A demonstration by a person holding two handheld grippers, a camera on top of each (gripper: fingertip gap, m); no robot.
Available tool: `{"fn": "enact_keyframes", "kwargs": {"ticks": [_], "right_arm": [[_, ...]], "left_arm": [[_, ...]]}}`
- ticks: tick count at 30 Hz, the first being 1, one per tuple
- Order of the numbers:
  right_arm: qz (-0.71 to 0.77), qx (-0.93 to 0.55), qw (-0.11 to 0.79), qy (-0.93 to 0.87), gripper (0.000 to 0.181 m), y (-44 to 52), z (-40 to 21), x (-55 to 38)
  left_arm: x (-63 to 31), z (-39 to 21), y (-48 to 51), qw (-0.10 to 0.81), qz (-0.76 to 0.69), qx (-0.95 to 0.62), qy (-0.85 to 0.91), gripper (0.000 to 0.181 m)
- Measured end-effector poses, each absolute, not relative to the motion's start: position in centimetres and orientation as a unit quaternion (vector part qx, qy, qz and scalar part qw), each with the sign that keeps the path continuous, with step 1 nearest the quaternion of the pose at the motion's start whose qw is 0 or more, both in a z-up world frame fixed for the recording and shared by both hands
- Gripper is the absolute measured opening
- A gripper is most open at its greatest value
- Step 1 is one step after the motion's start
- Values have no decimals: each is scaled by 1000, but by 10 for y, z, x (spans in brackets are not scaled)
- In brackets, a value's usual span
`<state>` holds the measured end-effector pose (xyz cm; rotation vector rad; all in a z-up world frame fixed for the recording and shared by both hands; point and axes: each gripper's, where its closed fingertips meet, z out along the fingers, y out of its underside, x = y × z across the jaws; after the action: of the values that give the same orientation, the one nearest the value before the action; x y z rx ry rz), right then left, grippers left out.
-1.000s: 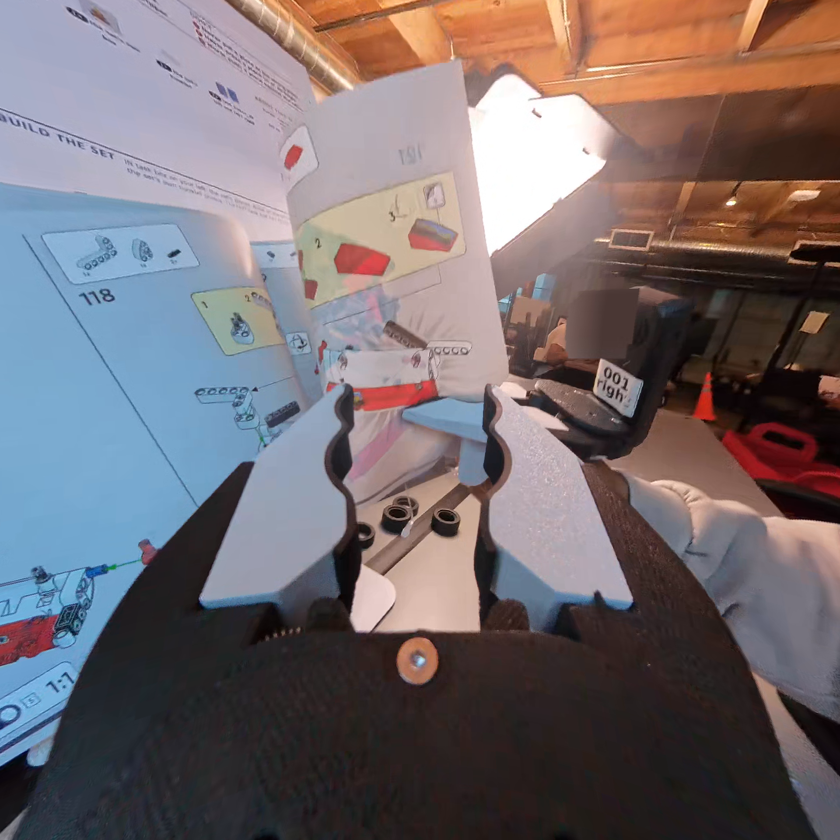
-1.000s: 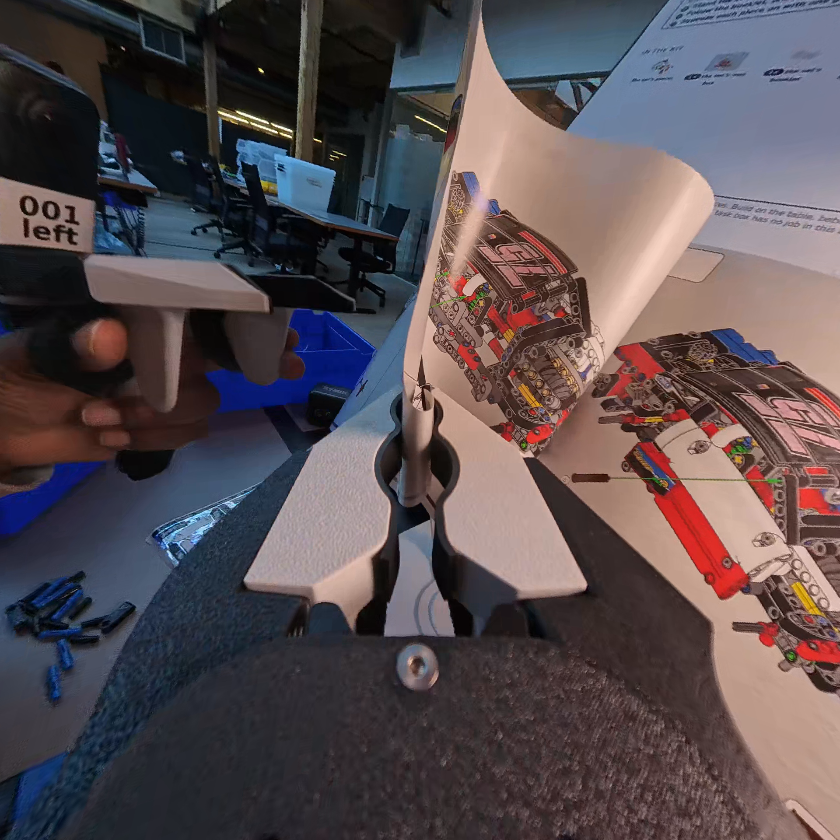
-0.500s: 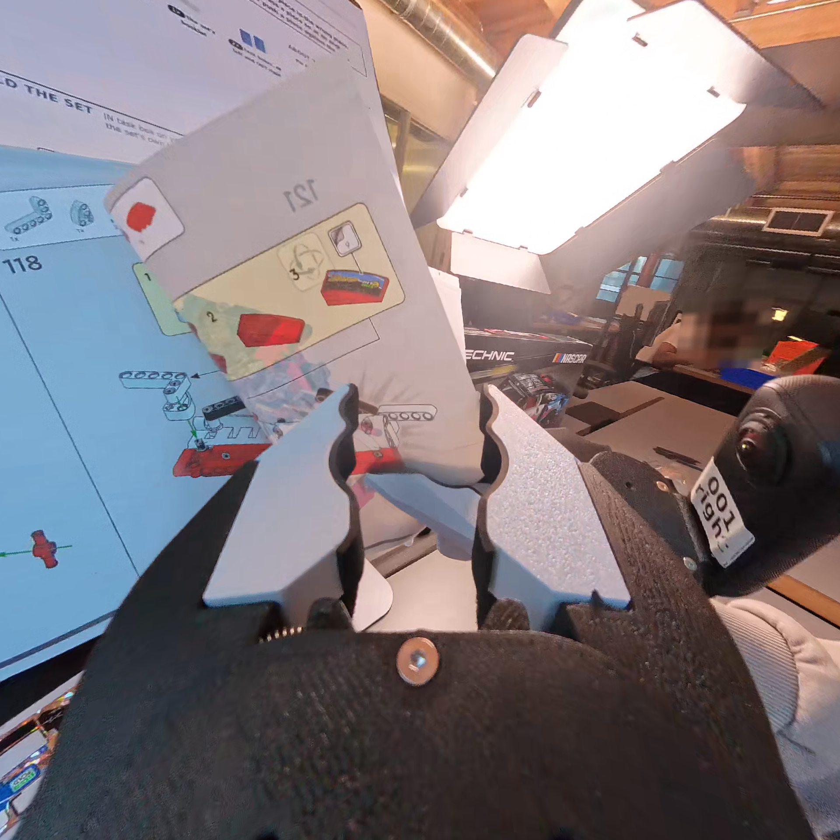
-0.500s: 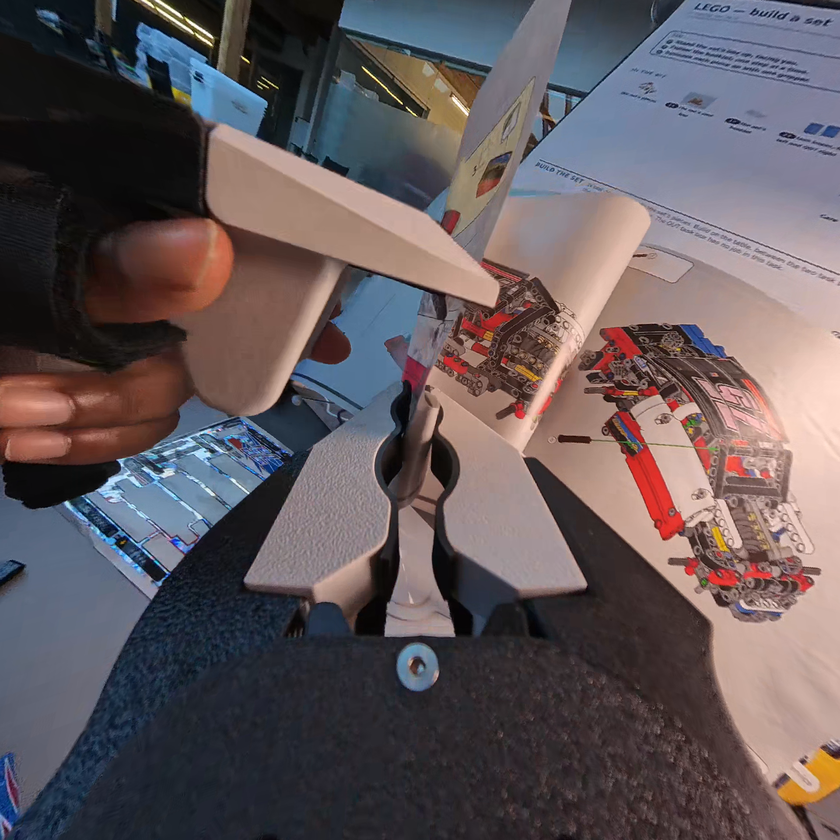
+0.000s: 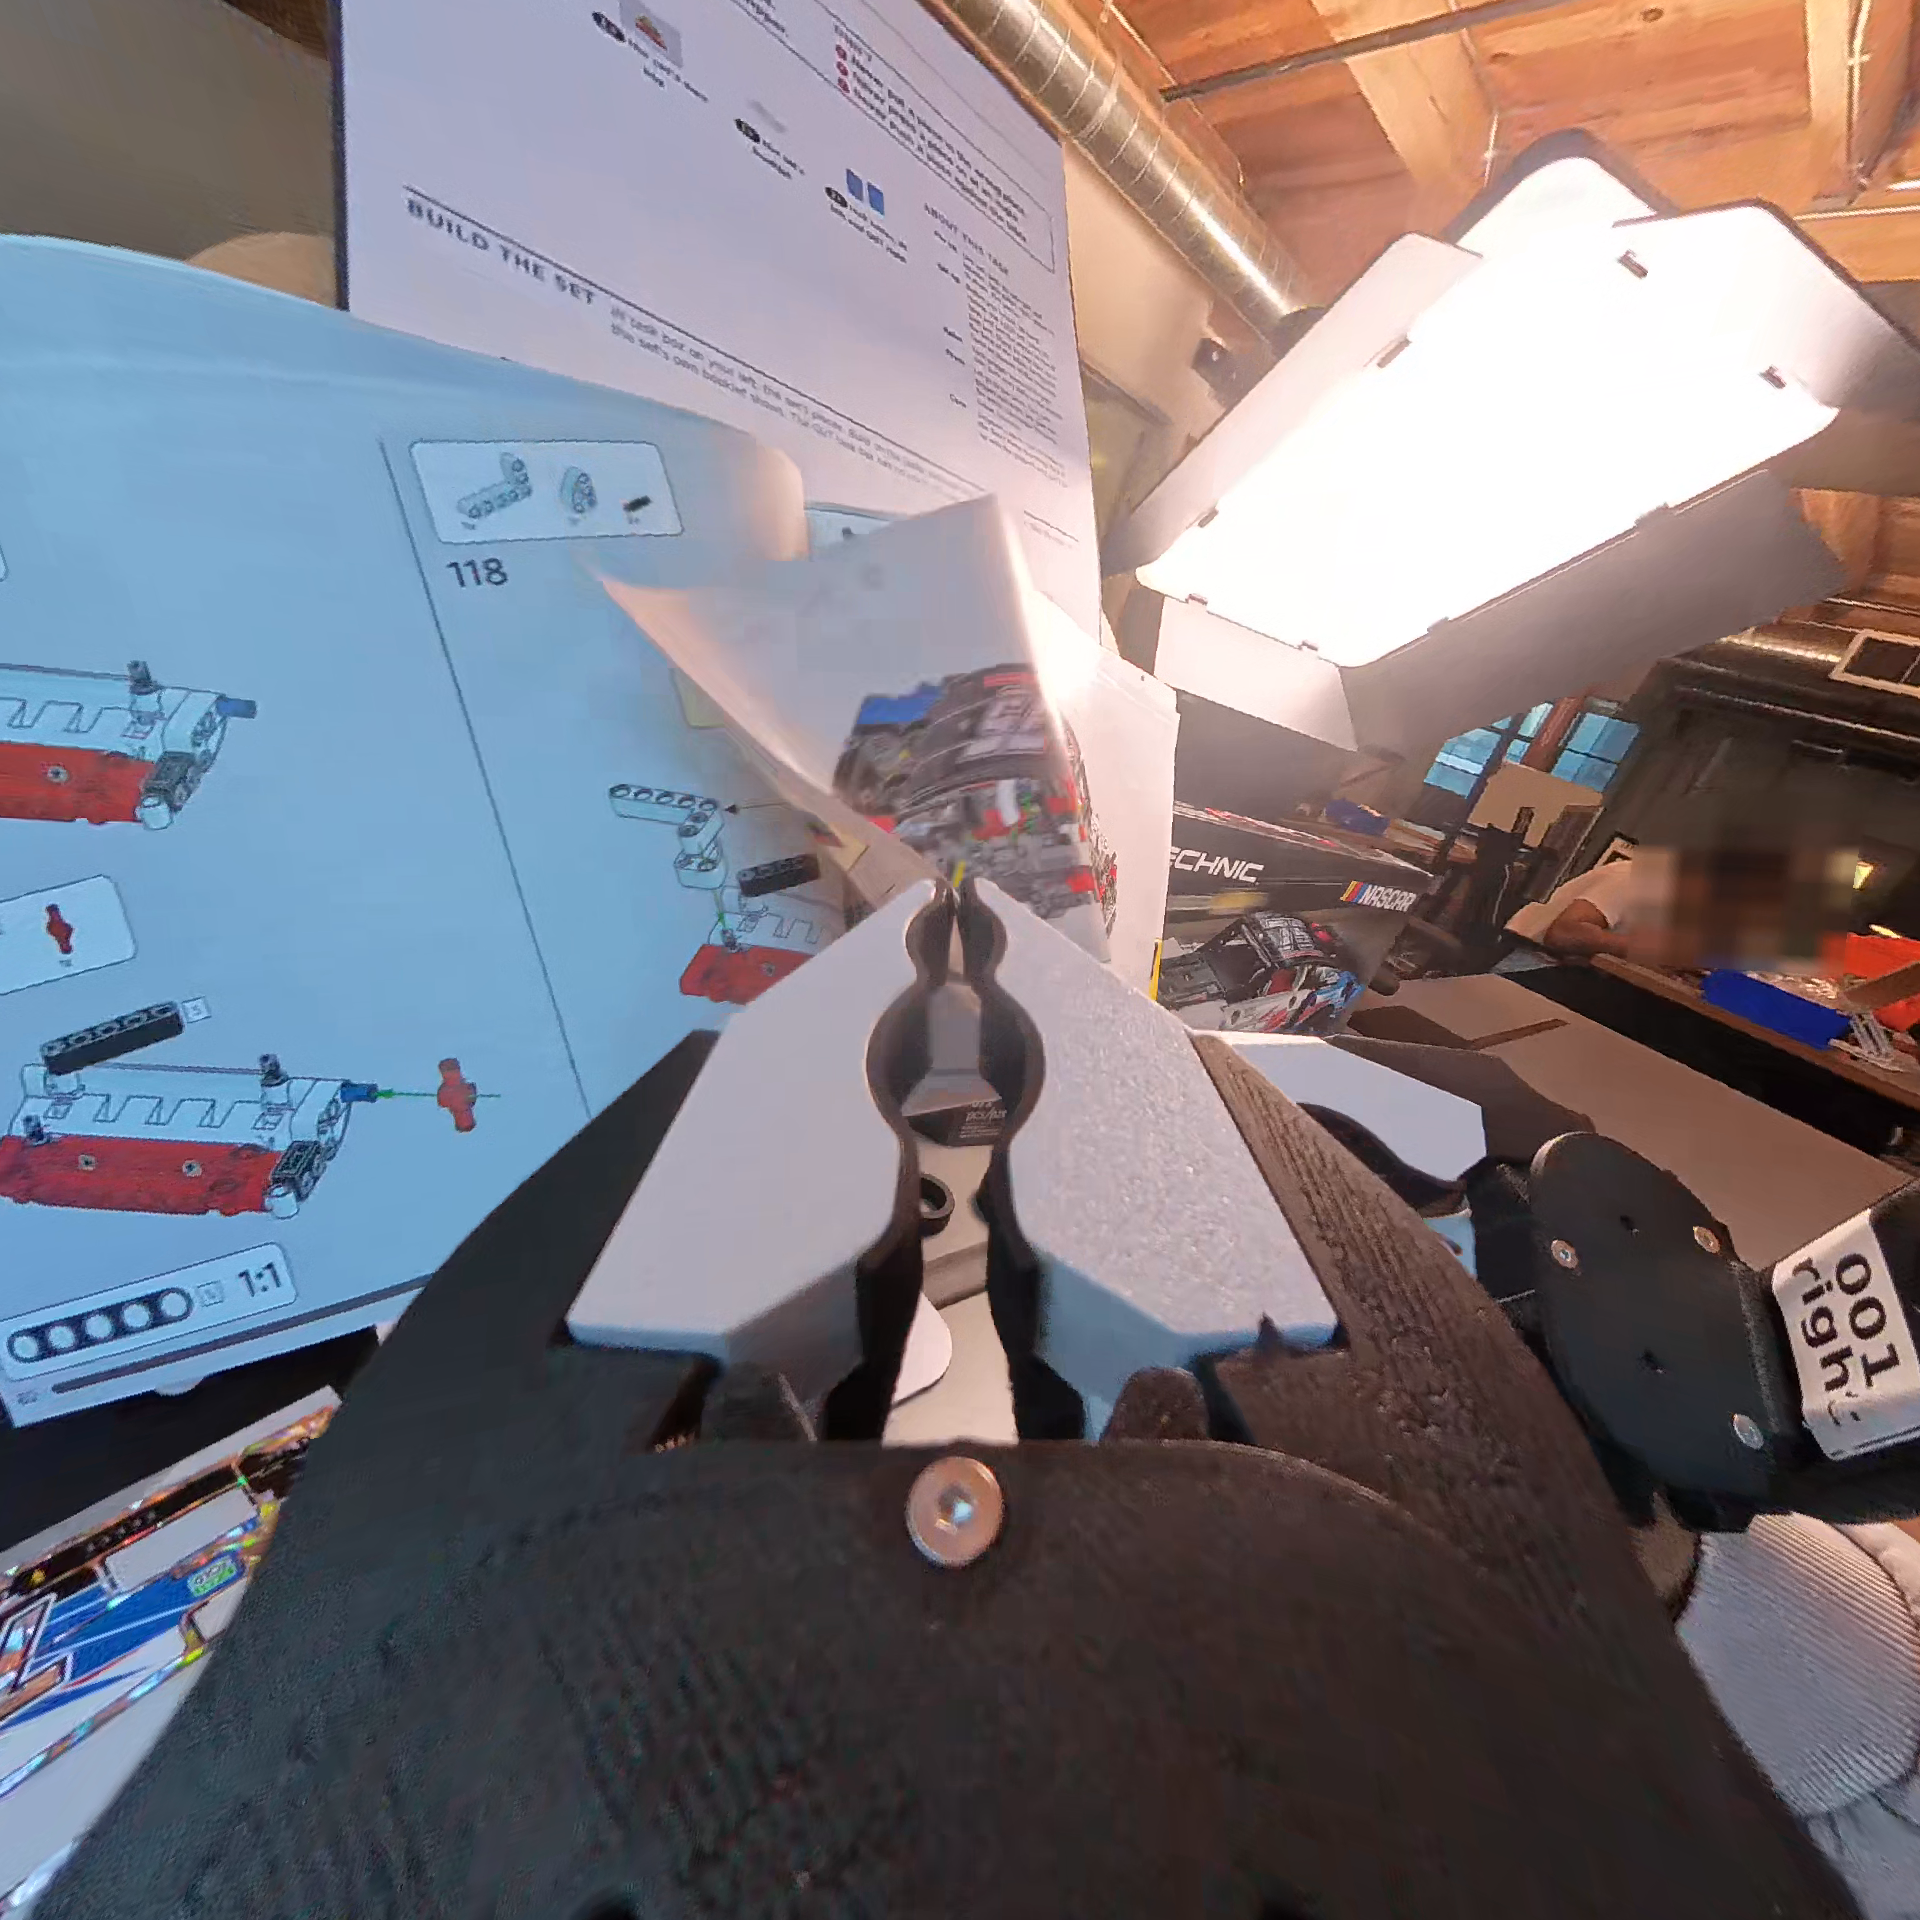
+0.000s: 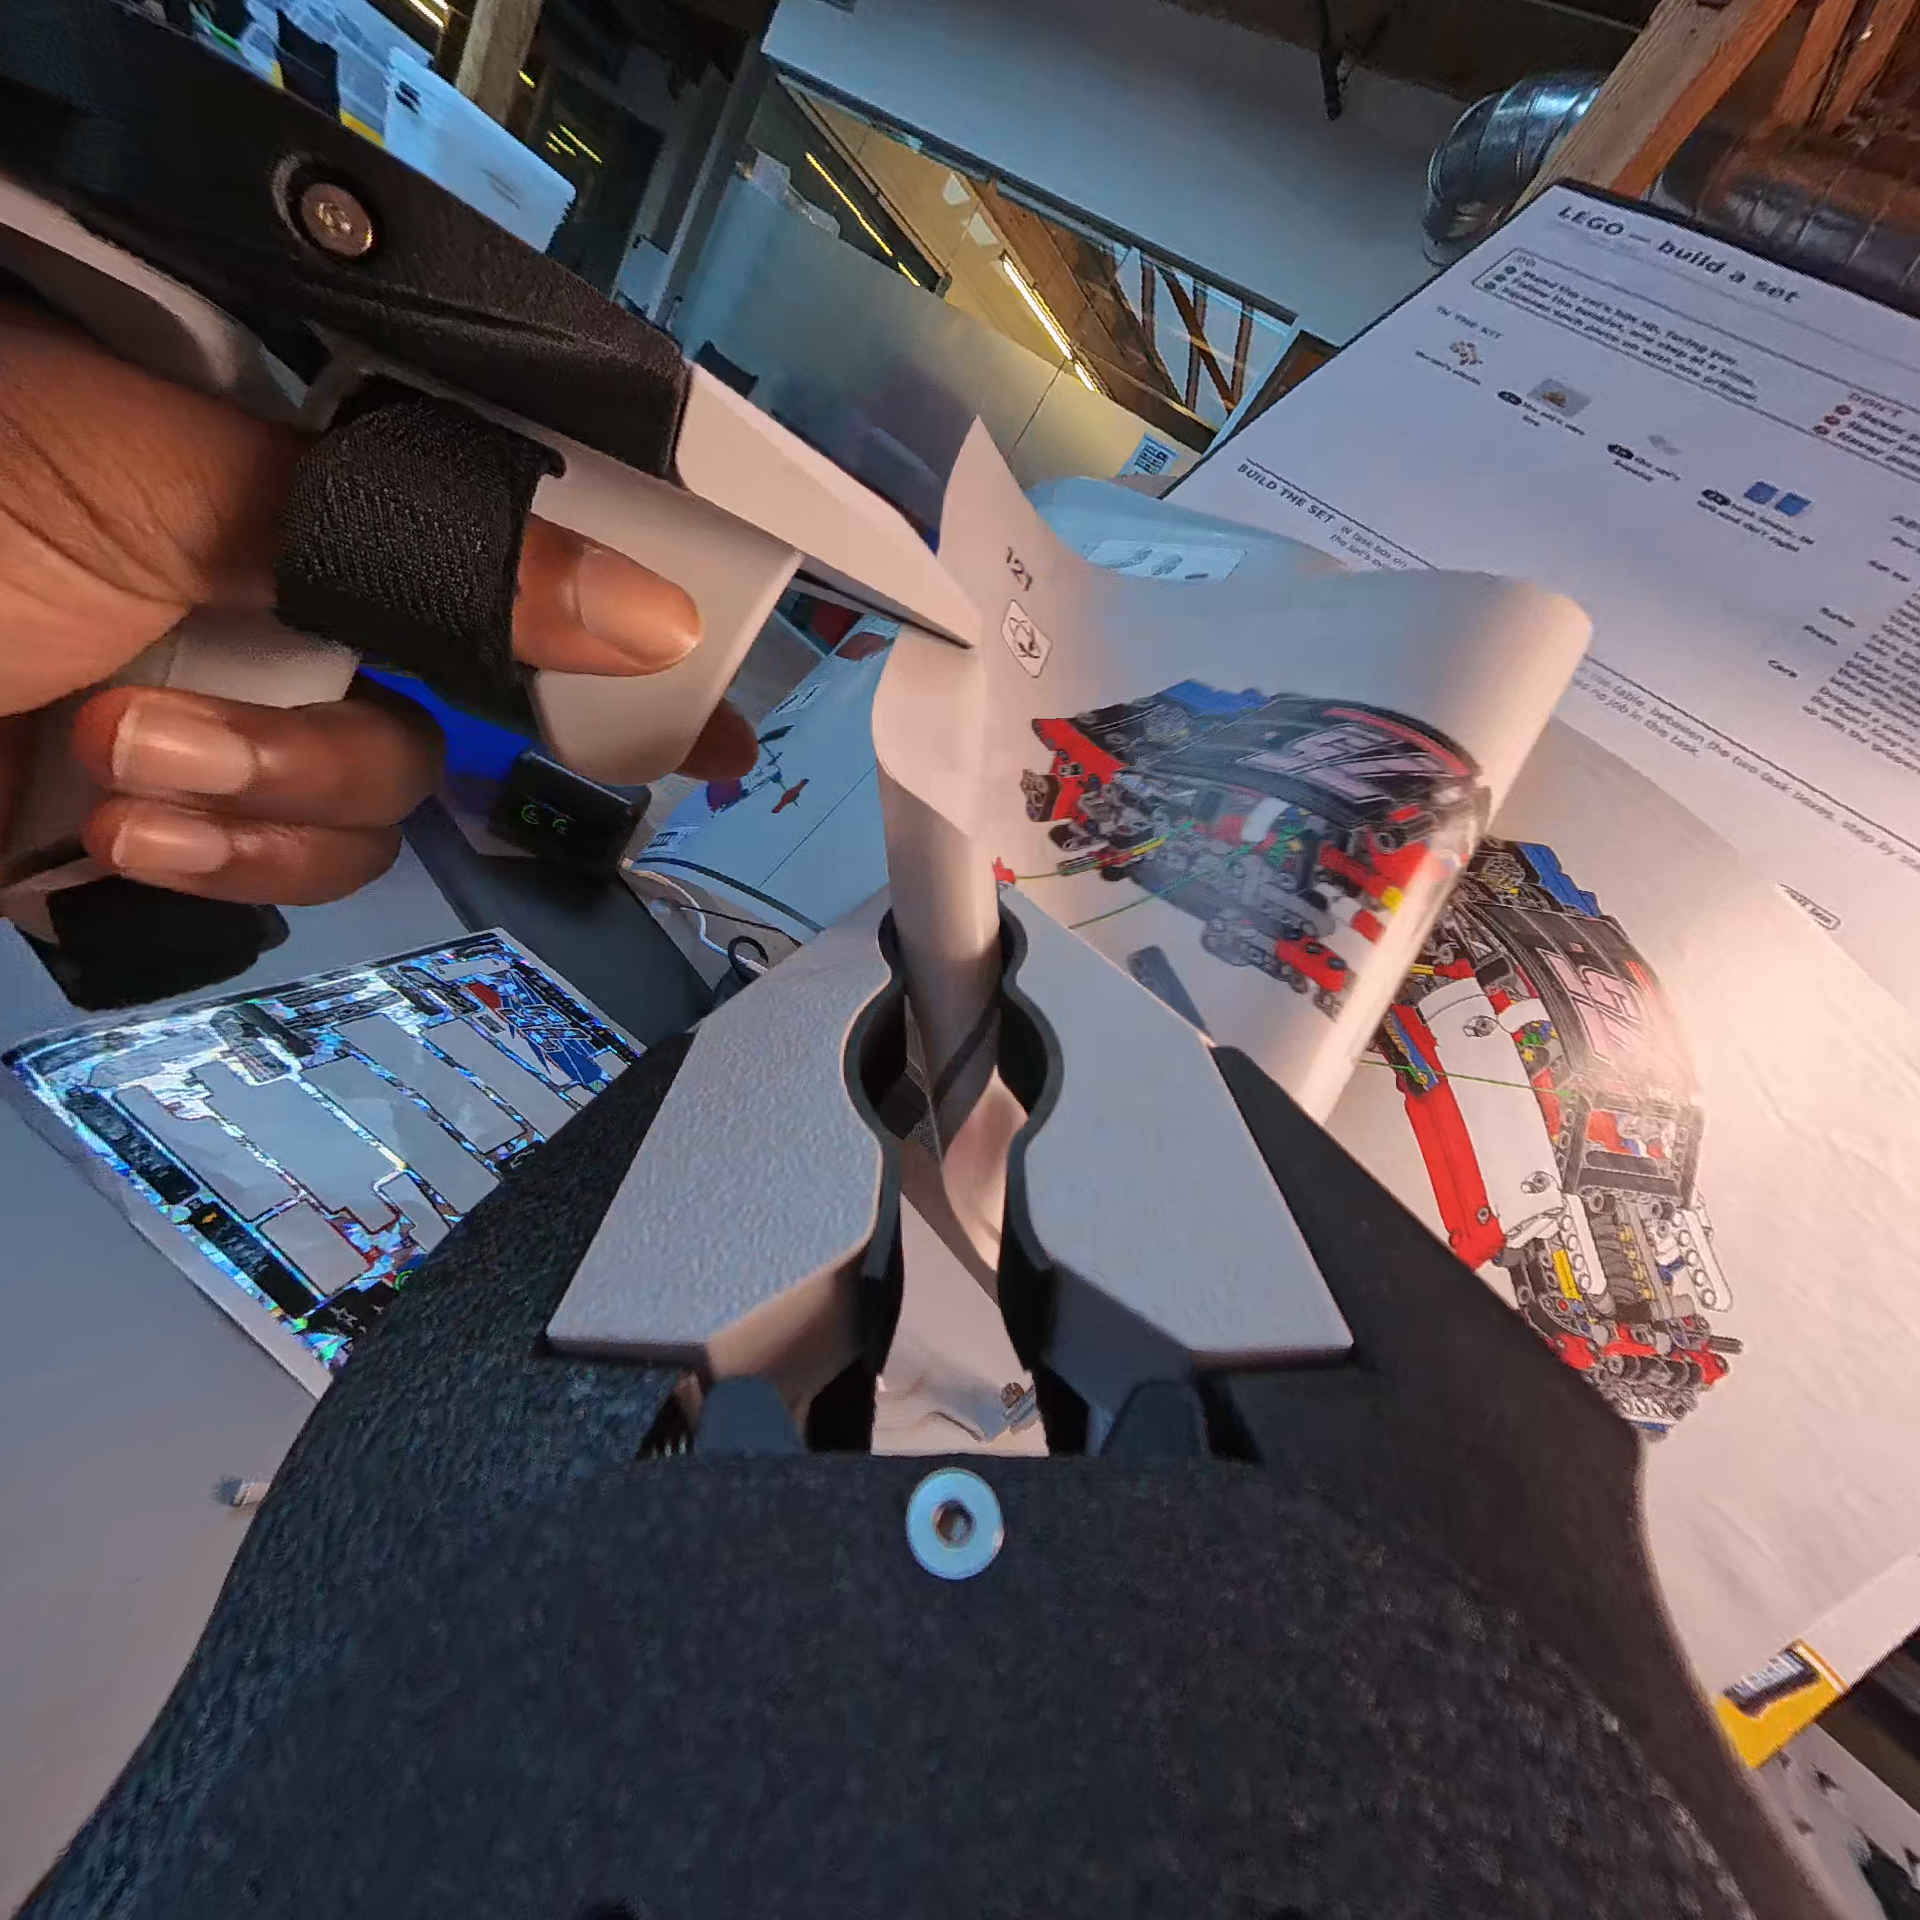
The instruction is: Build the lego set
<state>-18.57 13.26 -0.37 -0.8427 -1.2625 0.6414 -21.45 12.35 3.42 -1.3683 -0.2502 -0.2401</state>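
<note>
I work over a pale grey table that fills the lower left of my right wrist view; a shiny foil sticker sheet lies flat on it. Above, in the upper right of my left wrist view, wooden ceiling beams and a ribbed metal duct run over a bright white lamp panel. Farther off at the right edge stand other desks, and a blurred patch covers someone there.

The instruction booklet stands open at the left of that view, its pages pale blue-white with drawings of red and white parts. A white printed instruction sheet stands upright behind it. One loose page, curled into a roll and showing a red, black and blue car, rises at the frame centre.

My right gripper is clamped on the lower edge of that page. My left gripper is narrowed to a slit with its tips at the page edge; in the right wrist view they meet the page's upper left corner.
</note>
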Motion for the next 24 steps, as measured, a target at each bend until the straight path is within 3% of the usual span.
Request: {"fn": "enact_keyframes", "kwargs": {"ticks": [1,4,10,16,24], "right_arm": [[284,-373,680,-564,7,131,-4,-186],[278,-357,680,-577,11,123,-6,-186],[357,-322,648,-591,40,94,8,-169],[331,-443,610,-568,30,173,0,-166],[187,-458,606,-623,26,203,-17,-218]], "left_arm": [[-219,31,122,757,-120,-632,-117,0],[-230,24,116,748,-141,-638,-118,0],[-269,26,96,743,-134,-645,-119,0],[-330,25,72,711,-26,-694,-112,0],[-383,15,74,669,91,-730,-110,0]]}}
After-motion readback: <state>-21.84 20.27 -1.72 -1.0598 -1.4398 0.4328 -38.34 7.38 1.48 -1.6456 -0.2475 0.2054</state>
